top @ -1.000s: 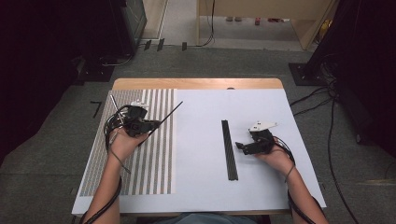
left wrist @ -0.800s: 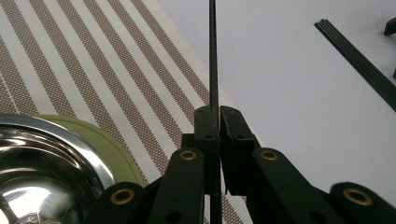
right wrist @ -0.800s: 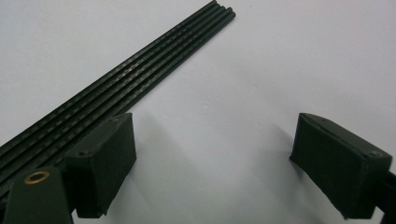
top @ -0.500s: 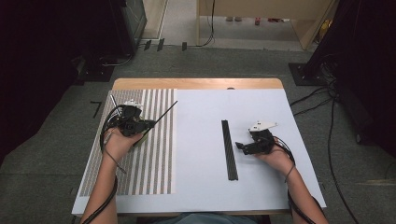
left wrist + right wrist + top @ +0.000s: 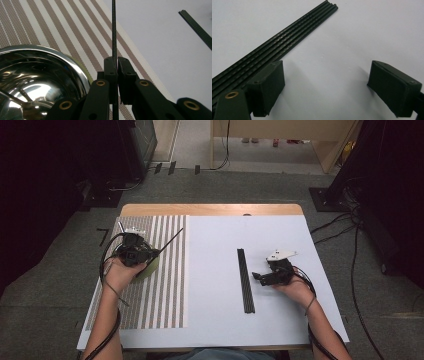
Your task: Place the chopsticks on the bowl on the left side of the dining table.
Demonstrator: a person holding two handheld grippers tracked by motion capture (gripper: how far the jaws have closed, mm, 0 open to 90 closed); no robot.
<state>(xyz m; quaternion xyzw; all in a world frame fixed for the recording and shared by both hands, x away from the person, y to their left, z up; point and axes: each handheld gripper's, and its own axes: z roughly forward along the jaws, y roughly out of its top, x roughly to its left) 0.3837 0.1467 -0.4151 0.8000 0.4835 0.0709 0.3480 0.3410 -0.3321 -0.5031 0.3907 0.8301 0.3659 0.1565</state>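
Observation:
My left gripper (image 5: 153, 253) (image 5: 115, 61) is shut on one thin black rod (image 5: 170, 239) (image 5: 114, 30). The rod points up and to the right over the striped mat (image 5: 165, 290) (image 5: 75, 32). A shiny steel bowl (image 5: 152, 265) (image 5: 37, 75) sits on the mat just under and beside this gripper, partly hidden by the hand. On the white sheet (image 5: 210, 270), a bundle of several black rods (image 5: 245, 280) (image 5: 287, 32) lies lengthwise. My right gripper (image 5: 256, 277) (image 5: 324, 72) rests open just to the right of the bundle, with nothing between its jaws.
The white sheet reaches the table's front and right edges. A bare wooden strip (image 5: 210, 210) runs along the far edge. Cables (image 5: 345, 225) lie on the floor to the right, and dark equipment stands beyond the table's far left.
My left gripper has drifted a little to the left over the mat, carrying the rod with it. The right gripper has stayed put.

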